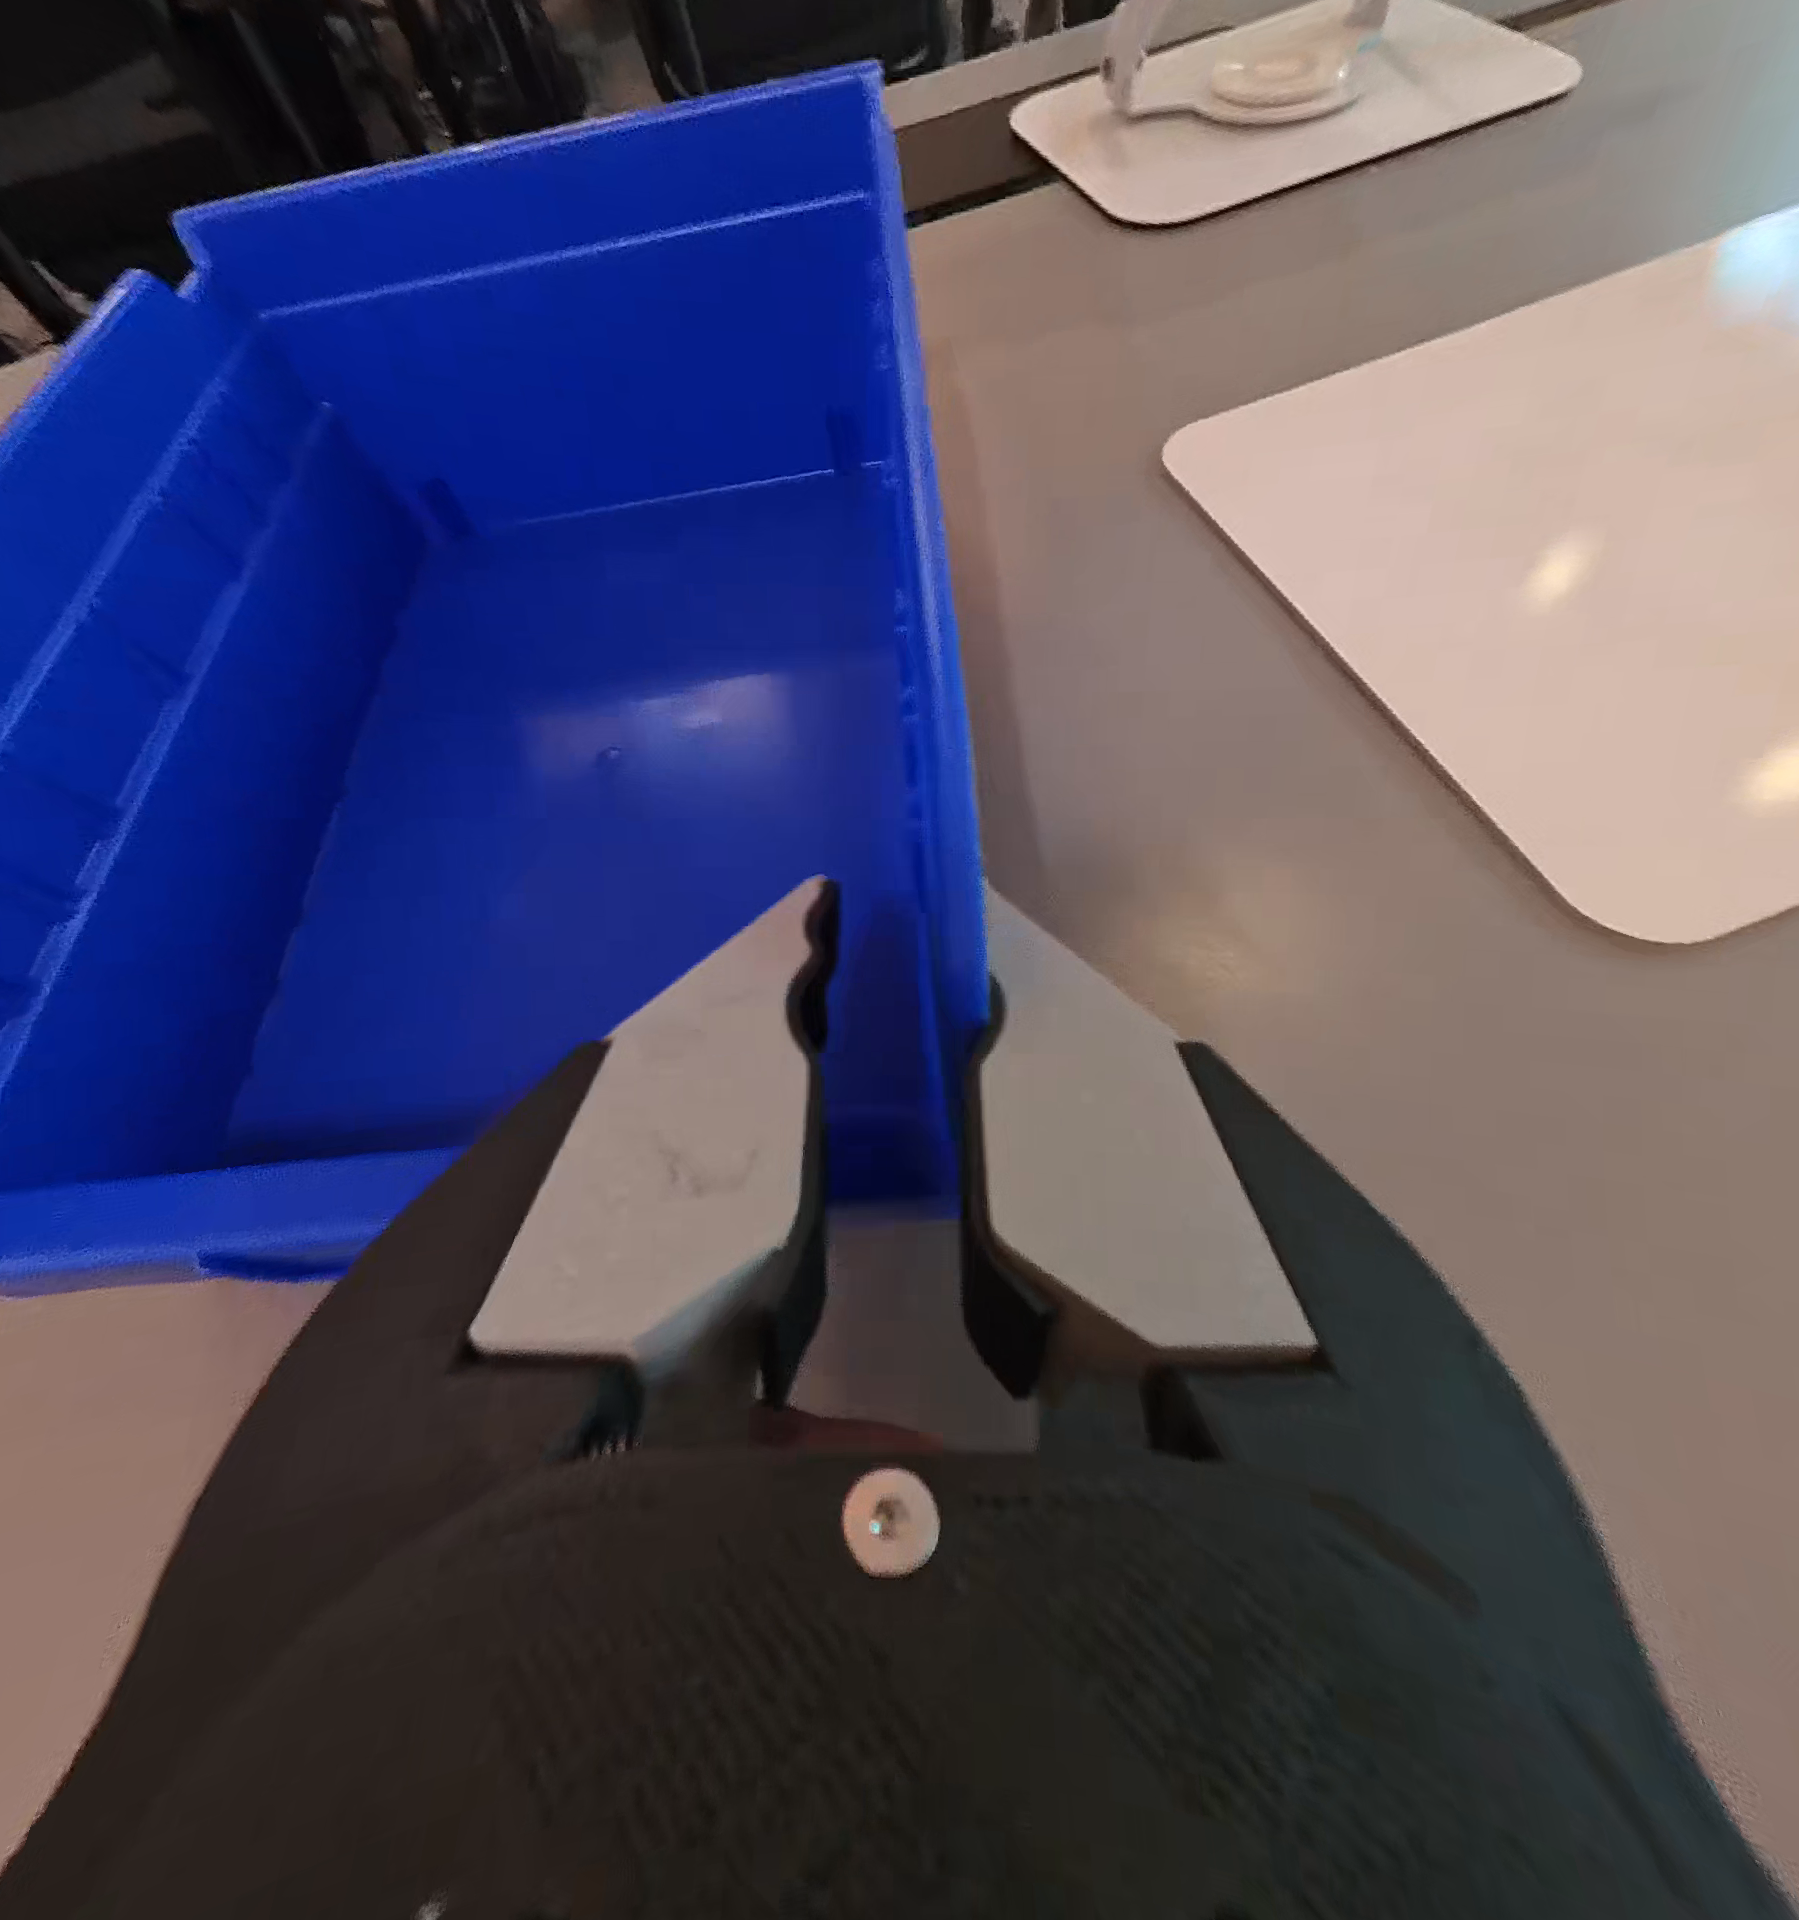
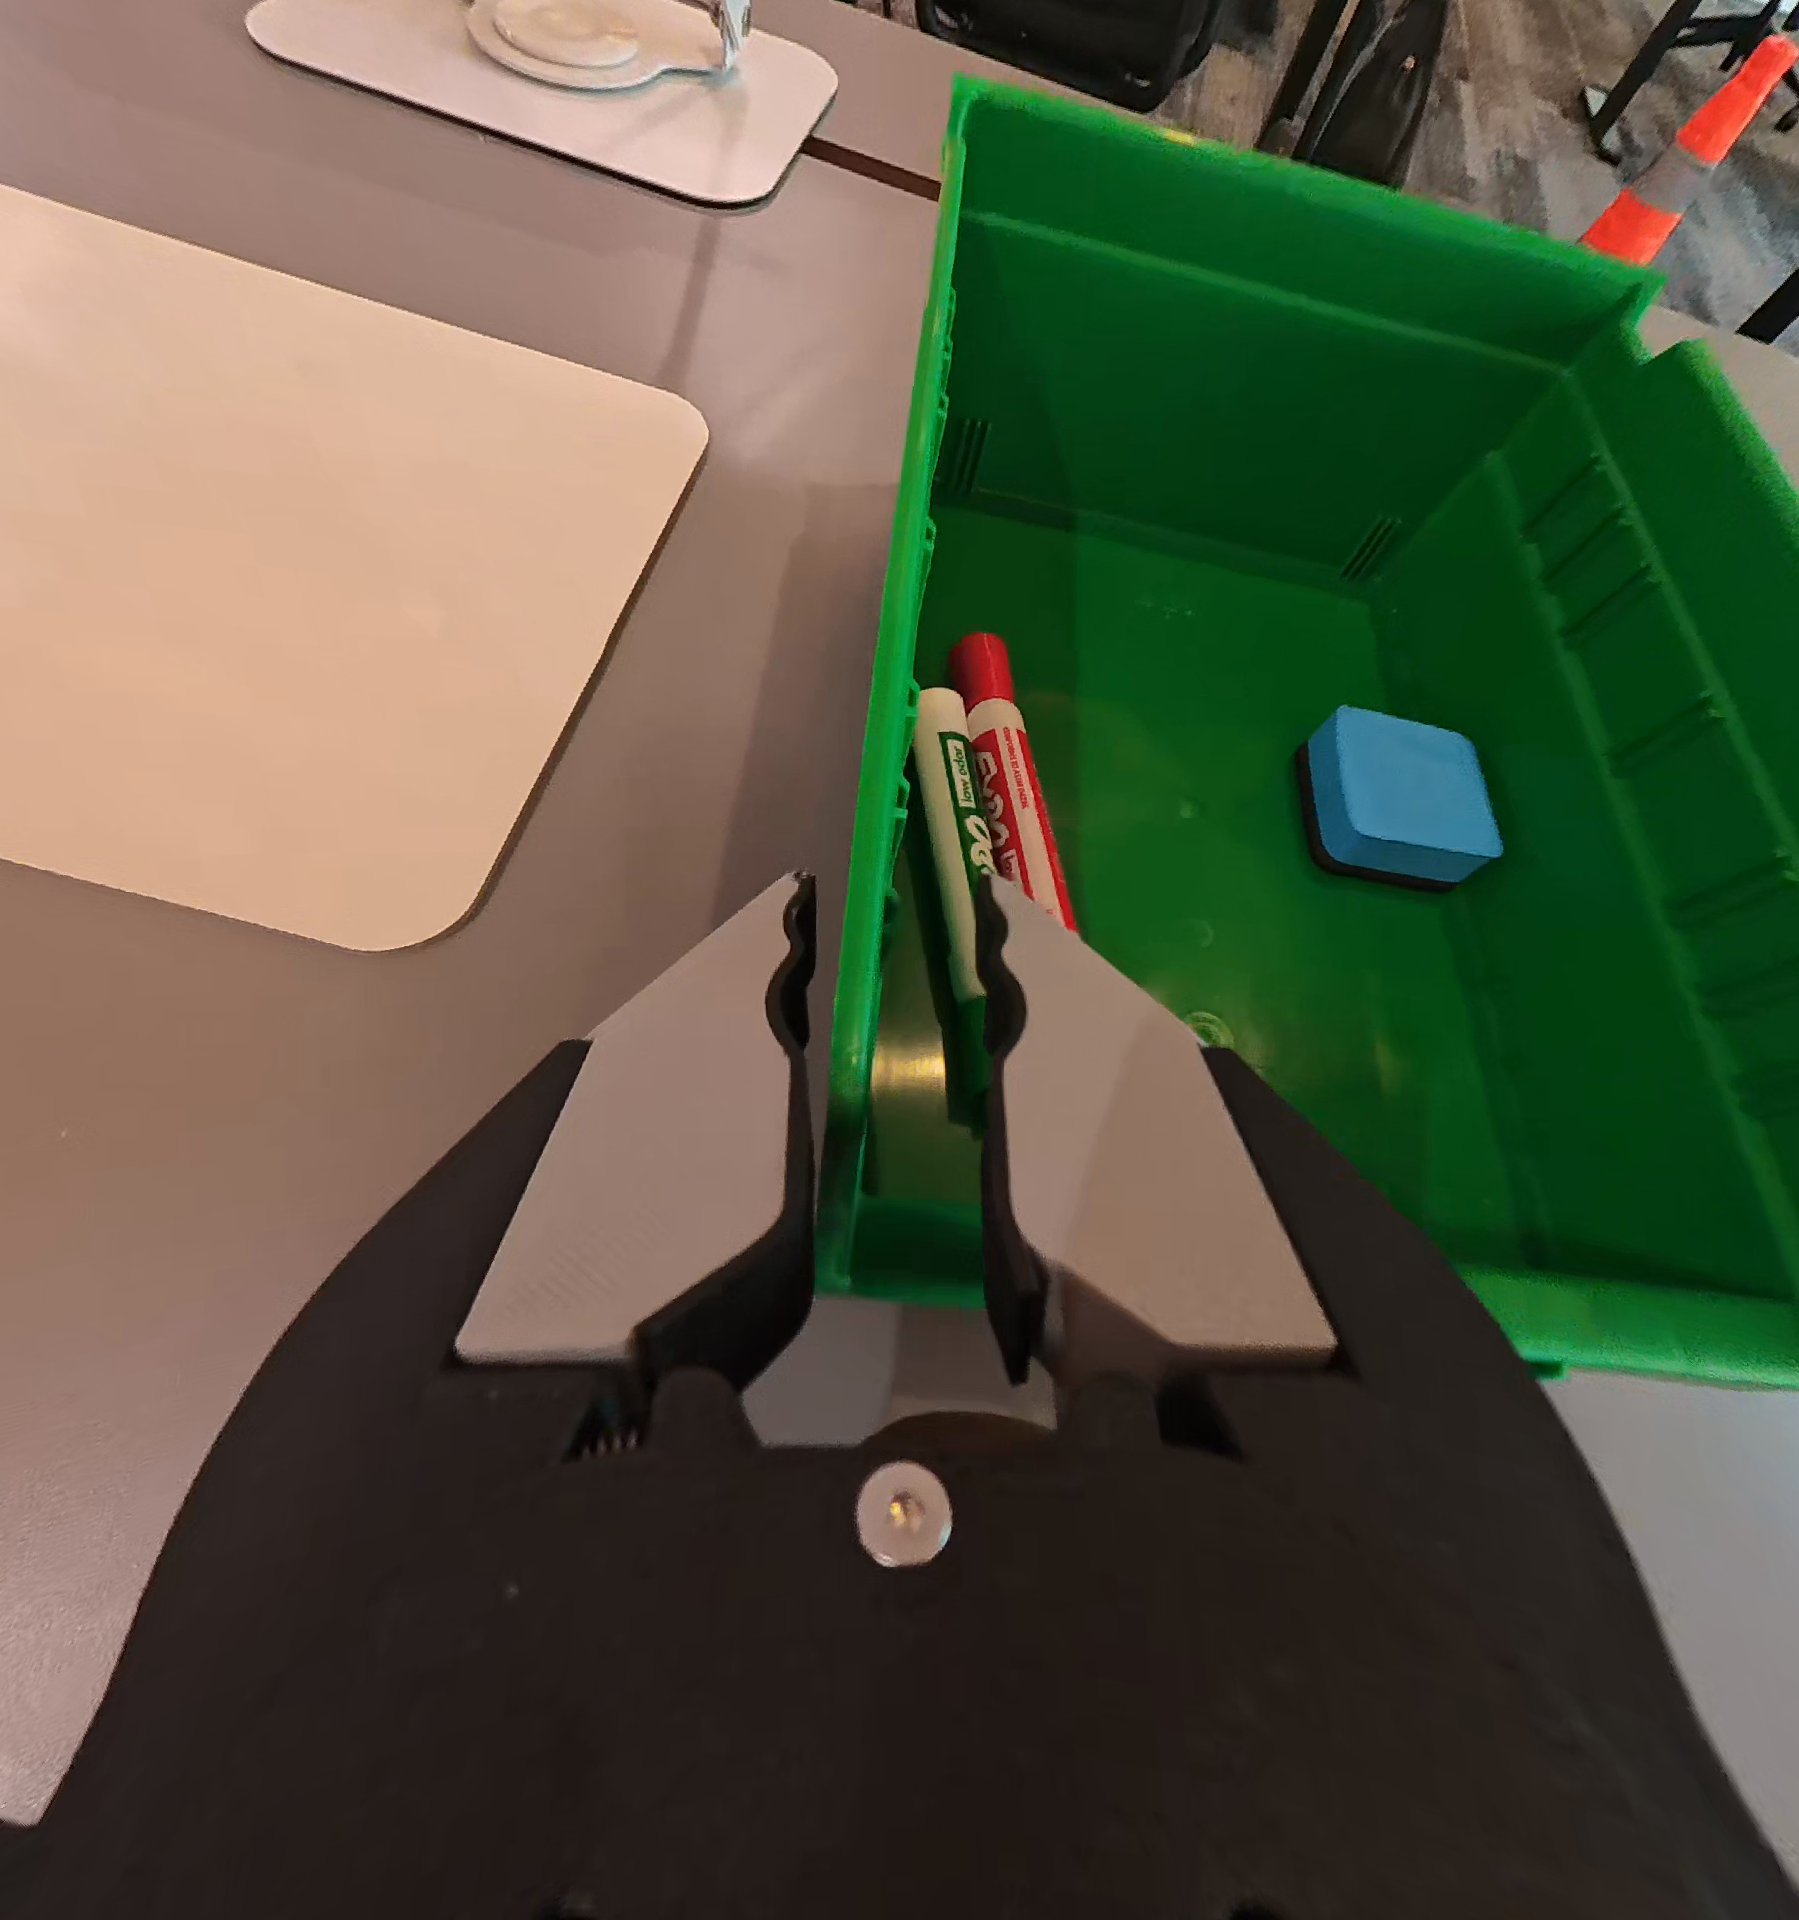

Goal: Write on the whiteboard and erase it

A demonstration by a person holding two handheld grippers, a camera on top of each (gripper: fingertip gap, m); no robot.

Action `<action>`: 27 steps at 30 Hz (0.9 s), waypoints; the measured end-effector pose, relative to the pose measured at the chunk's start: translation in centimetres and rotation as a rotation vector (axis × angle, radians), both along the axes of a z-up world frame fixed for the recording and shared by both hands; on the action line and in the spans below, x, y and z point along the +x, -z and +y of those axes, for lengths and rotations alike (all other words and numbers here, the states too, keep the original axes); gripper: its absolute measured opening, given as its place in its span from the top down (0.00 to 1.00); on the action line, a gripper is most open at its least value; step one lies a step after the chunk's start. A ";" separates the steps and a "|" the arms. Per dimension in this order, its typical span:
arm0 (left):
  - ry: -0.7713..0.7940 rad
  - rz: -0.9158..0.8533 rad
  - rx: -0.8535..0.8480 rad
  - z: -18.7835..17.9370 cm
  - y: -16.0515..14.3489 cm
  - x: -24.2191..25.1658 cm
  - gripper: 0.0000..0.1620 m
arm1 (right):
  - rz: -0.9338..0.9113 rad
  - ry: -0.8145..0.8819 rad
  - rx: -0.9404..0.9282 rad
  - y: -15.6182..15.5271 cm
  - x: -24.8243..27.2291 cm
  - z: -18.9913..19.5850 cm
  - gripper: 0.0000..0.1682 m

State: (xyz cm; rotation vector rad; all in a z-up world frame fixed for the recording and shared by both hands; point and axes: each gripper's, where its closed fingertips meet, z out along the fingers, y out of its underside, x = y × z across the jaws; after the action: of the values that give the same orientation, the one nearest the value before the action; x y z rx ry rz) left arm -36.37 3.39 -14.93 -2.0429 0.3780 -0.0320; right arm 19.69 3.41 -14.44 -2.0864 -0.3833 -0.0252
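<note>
Left wrist view: left gripper (image 1: pixel 905 945) had its jaws apart, straddling the right wall of an empty blue bin (image 1: pixel 562 416); whiteboard (image 1: pixel 1560 582) blank, toward the desk's right edge.

Right wrist view: right gripper (image 2: pixel 900 904) had its jaws apart and empty, straddling the left wall of the green bin (image 2: pixel 1238 343) above the green marker (image 2: pixel 952 831), red marker (image 2: pixel 1009 769) beside it and eraser (image 2: pixel 1399 795) apart. Likely step: marker pickup; next, lower and close.

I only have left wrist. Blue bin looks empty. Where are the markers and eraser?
Observer: In a green bin on the right wrist view: a red marker and a green marker lie side by side against its left wall.
Operator: Eraser?
Observer: A blue eraser sits apart from them on the bin floor.
Operator: Right tool holding anything?
Observer: No. The right tool is open, straddling the bin's left wall above the green marker.
</note>
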 end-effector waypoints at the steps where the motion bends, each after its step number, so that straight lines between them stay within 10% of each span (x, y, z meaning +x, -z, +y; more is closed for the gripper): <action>1: 0.025 0.005 -0.007 -0.1 0.1 0.4 0.98 | 0.002 -0.002 -0.006 0.2 -0.1 0.1 0.84; 5: 0.033 0.067 0.028 0.2 0.1 0.4 0.99 | -0.068 -0.014 0.027 0.1 -0.2 0.2 0.98; 27: 0.104 -0.115 0.234 -2.8 -8.3 0.5 0.98 | 0.050 -0.165 0.178 -6.3 -4.3 -2.6 0.99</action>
State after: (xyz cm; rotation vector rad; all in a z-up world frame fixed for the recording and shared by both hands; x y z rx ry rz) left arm -35.83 0.60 -6.62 -1.7805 0.3965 -0.1612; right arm 15.35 0.81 -8.16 -1.8714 -0.5029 0.0876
